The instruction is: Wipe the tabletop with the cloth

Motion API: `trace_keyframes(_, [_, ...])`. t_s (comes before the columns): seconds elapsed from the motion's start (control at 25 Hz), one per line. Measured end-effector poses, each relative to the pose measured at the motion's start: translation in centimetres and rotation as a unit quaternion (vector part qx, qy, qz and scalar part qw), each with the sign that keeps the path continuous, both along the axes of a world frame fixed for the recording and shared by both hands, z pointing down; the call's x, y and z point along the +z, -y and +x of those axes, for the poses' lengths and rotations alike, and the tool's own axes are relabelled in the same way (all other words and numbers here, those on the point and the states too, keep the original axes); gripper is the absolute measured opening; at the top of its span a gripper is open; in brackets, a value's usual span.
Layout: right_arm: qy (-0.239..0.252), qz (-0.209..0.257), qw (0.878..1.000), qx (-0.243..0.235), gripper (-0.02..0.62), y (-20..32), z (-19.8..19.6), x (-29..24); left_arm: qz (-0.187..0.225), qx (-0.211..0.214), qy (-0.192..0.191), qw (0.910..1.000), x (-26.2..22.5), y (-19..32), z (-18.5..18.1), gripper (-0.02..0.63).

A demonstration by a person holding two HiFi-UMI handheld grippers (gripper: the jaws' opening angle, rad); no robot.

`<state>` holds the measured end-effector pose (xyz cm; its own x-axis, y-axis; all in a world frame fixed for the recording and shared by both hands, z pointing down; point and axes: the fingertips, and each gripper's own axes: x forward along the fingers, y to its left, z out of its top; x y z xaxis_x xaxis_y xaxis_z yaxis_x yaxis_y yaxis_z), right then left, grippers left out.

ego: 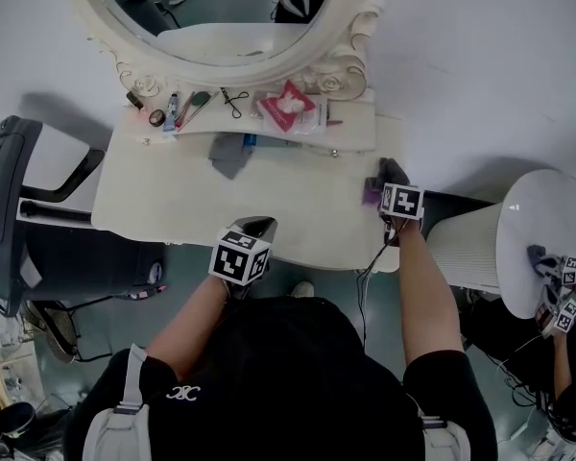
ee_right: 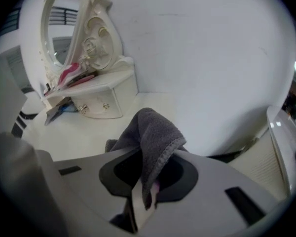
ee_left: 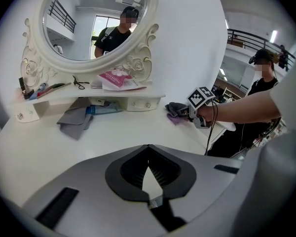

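Grips the cloth [ee_right: 153, 127] in the right tool [ee_right: 147, 179], down at the counter's [ego: 173, 200] right edge by the wall. Holds the left tool [ee_left: 148, 174] clenched on nothing over the front edge. Looks barely begun: nearly the whole surface left to wipe, including around a second grey rag [ego: 232, 155].

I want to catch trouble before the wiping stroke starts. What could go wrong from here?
1. The right claw pinches only a fold of the grey cloth, and the rest is bunched up. It might slip out under pressure, or wipe with little contact.
2. A sweep leftward could catch the loose grey rag lying on the tabletop below the shelf and drag it along.
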<state>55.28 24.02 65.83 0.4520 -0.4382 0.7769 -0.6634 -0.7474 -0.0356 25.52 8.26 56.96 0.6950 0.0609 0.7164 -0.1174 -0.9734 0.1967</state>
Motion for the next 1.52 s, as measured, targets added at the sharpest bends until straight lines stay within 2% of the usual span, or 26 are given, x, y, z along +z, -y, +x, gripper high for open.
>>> trace_keyframes(0.08, [-0.01, -0.011, 0.999, -0.036, 0.06, 0.8, 0.7, 0.0, 0.001, -0.001, 0.003, 1.0, 0.2, -0.1, 0.2, 0.008])
trace_keyframes(0.2, [0.002, -0.002, 0.998, -0.068, 0.06, 1.8, 1.9, 0.4, 0.002, -0.006, 0.006, 1.0, 0.5, 0.0, 0.4, 0.008])
trace_keyframes(0.64, [-0.011, 0.005, 0.99, -0.141, 0.061, 5.1, 6.8, 0.0, -0.009, -0.045, 0.027, 0.9986, 1.5, 0.1, -1.7, 0.008])
trace_keyframes(0.96, [-0.026, -0.001, 0.99, -0.142, 0.061, 7.7, 11.4, -0.3, -0.026, -0.056, 0.042, 0.9972, 2.3, -0.8, -3.5, 0.008])
trace_keyframes(1.12, [-0.052, -0.031, 0.982, -0.178, 0.06, 9.5, 13.6, -0.4, -0.029, -0.058, 0.061, 0.996, 3.2, -0.8, -4.4, 0.008])
trace_keyframes(1.24, [-0.063, -0.046, 0.979, -0.186, 0.06, 10.4, 14.8, -0.5, -0.029, -0.056, 0.071, 0.9955, 3.1, -1.0, -5.2, 0.008])
trace_keyframes(1.44, [-0.03, -0.007, 0.989, -0.145, 0.06, 10.1, 14.8, -0.5, -0.03, -0.062, 0.082, 0.9943, 3.3, -0.8, -6.7, 0.008])
trace_keyframes(1.52, [-0.018, -0.005, 0.989, -0.147, 0.06, 10.0, 14.2, -0.4, -0.029, -0.065, 0.079, 0.9944, 3.2, -0.6, -6.7, 0.008])
